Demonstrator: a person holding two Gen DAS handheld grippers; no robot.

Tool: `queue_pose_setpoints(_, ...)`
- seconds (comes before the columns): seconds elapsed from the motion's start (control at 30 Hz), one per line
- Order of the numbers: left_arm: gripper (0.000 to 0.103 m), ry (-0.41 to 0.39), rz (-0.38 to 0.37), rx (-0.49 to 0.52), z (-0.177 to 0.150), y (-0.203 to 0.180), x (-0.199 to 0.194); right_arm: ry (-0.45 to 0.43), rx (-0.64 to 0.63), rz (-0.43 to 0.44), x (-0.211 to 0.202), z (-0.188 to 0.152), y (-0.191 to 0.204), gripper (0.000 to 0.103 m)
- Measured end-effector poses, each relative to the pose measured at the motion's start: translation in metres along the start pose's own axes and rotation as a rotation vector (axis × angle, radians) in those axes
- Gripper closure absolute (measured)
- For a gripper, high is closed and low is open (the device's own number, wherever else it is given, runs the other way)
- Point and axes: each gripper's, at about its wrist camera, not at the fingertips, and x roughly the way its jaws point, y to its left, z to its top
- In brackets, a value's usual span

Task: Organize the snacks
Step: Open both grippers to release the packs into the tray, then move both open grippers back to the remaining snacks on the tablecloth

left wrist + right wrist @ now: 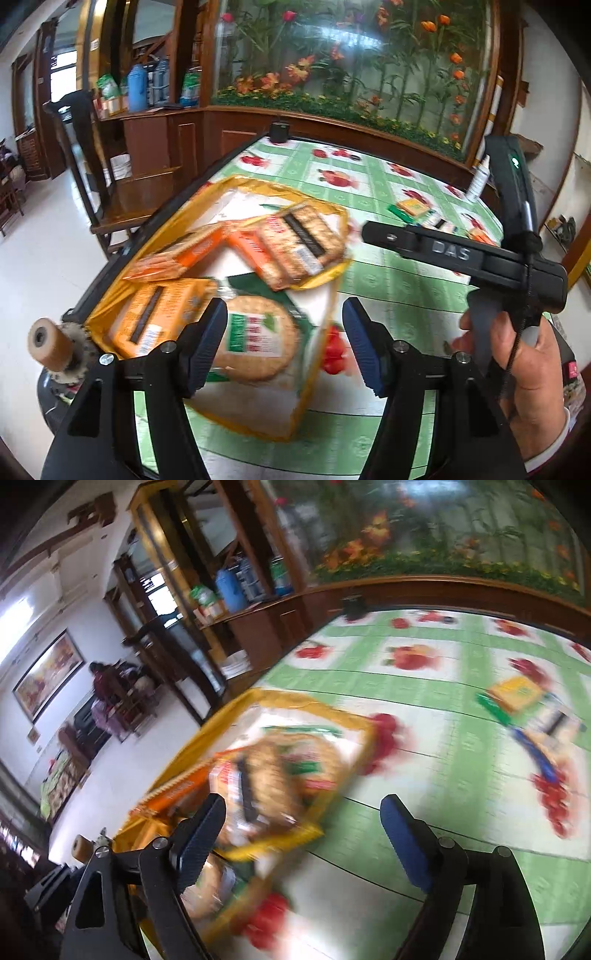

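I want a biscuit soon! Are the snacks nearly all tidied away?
Partly. Several orange and green biscuit packets already lie in the yellow-rimmed mesh basket. Both claws, left and right, are open and hold nothing. A few small snack packets are not yet gathered from the green fruit-print tablecloth.

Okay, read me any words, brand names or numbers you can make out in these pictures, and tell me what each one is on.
"DAS": raised letters on the right claw, on its black body, seen from the left wrist view.
Cracker packets in the yellow-rimmed bag: printing too blurred to read.
Packets further along the table: too small.
White bottle: label unreadable.
Right wrist view: nothing readable, all motion blur.
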Motion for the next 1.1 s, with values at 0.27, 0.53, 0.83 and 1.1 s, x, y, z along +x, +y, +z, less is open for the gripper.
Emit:
queue_pose_setpoints(0.27, 0.031, 0.02, -0.069, 0.057, 0.009, -0.046, 0.01, -0.03, 0.172, -0.145, -0.05, -0.019, -0.097, 0.016)
queue_pose_setpoints(0.53, 0.031, 0.039, -0.134, 0.12, 0.013, -0.086, 0.017, -0.086, 0.294, -0.302, -0.109, -0.041, -0.178, 0.015)
queue_pose_setpoints(0.83, 0.031, 0.083, -0.174, 0.172, 0.019, -0.12, 0.037, -0.103, 0.446, -0.435, -0.154, -0.066, -0.261, 0.011)
queue_pose_setpoints(1.1, 0.031, 0.12, -0.203, 0.146, 0.039, -0.136, 0.069, -0.086, 0.547, -0.407, -0.139, -0.064, -0.292, 0.0)
